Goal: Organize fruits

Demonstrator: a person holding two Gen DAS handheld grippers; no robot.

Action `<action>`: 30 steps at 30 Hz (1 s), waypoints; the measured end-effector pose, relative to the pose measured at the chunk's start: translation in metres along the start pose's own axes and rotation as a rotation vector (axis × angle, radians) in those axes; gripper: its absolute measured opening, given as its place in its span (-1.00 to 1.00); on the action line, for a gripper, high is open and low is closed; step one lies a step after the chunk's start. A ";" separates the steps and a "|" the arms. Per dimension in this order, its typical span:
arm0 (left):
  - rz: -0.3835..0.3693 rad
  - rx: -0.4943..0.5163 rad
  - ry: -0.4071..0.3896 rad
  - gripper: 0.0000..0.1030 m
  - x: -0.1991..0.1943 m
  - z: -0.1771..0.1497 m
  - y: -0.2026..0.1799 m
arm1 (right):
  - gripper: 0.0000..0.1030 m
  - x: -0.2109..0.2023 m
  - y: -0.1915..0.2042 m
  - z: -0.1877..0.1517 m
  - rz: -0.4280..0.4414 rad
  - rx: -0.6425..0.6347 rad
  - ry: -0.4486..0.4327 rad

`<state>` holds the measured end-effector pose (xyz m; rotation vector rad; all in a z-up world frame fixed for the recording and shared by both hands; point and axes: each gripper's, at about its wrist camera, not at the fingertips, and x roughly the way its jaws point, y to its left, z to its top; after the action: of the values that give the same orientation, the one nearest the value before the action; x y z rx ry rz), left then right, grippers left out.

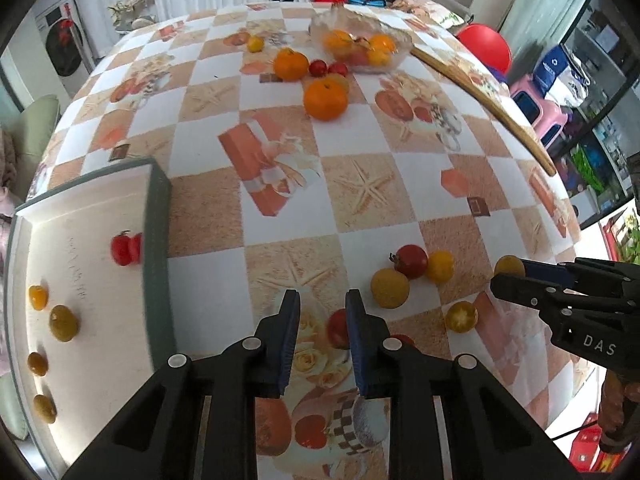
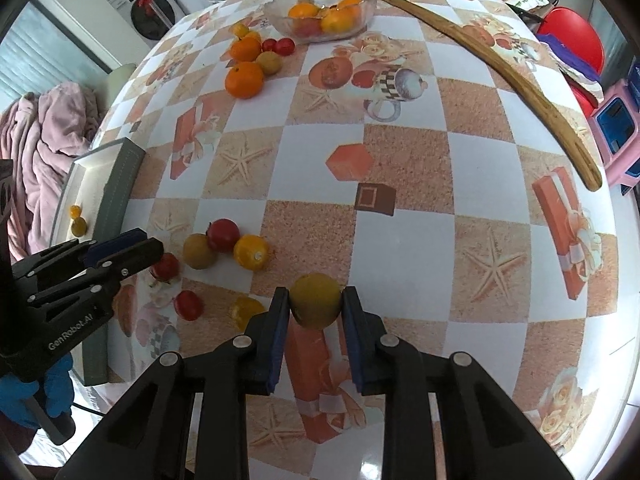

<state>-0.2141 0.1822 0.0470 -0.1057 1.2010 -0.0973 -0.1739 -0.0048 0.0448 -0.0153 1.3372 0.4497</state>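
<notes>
My right gripper (image 2: 315, 304) is shut on a yellow tomato (image 2: 315, 299) and holds it just above the table; it also shows in the left wrist view (image 1: 505, 274) at the right. My left gripper (image 1: 322, 312) is open and empty, above a red tomato (image 1: 338, 328) on the table. A white tray (image 1: 88, 200) at the left holds a red tomato (image 1: 125, 248) and several small yellow ones (image 1: 63, 322). Loose red and yellow tomatoes (image 1: 410, 262) lie near both grippers. Oranges (image 1: 325, 98) and a glass bowl of fruit (image 1: 360, 44) stand far back.
A long wooden stick (image 2: 520, 80) lies along the table's right side. The table has a checkered cloth (image 2: 400, 240). A cut yellow tomato (image 1: 461, 317) lies between the grippers. Chairs and clutter stand beyond the table's edges.
</notes>
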 end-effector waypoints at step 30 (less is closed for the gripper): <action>-0.013 0.121 0.019 0.36 0.026 0.008 -0.034 | -0.44 -0.011 0.002 -0.006 0.007 0.048 -0.010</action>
<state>-0.1982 0.1452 0.0298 -0.0061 1.2106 -0.1822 -0.1819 -0.0075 0.0547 0.0312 1.3377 0.4232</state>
